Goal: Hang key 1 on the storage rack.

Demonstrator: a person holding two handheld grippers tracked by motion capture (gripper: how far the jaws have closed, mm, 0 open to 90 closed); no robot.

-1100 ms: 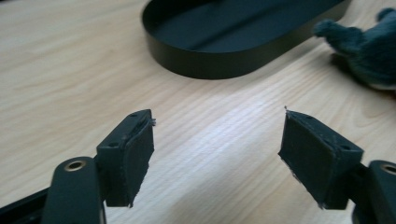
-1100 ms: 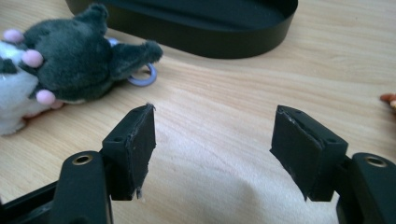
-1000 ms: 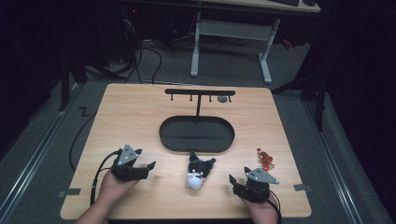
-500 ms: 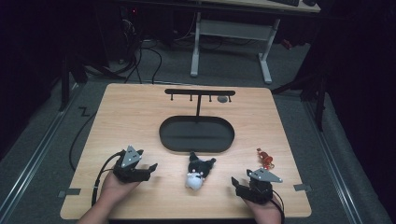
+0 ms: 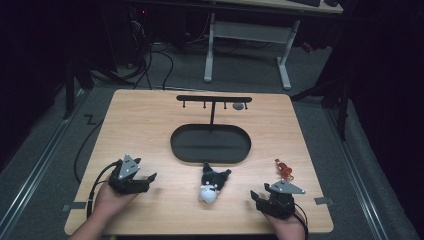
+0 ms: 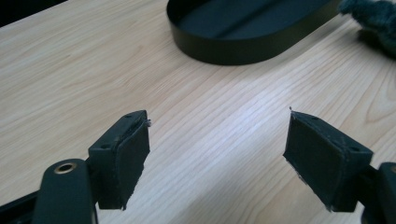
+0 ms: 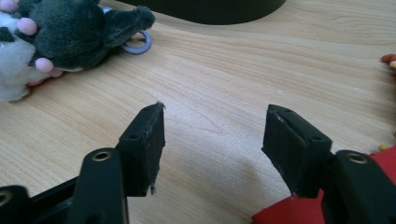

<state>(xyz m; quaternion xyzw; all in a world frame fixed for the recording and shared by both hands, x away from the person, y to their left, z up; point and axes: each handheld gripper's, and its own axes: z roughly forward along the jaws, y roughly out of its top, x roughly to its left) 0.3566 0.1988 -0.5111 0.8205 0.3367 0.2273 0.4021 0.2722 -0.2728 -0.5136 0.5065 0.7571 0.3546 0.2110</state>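
left claw (image 5: 148,178): gaped wide, empty | right claw (image 5: 254,196): just narrowed, released, nothing between | black oval metal tray (image 5: 210,157): empty, tabletop centre

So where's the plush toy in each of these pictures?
High view: the plush toy lies at bottom centre, just below the black oval tray.
Left gripper view: a dark furry edge at the top right corner, probably the toy.
Right gripper view: top left, with a small ring beside it.
Shared landmark: the tray's dark rim.

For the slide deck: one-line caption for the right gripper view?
Right gripper, jaws open and empty, over wooden table near black-and-white plush toy.
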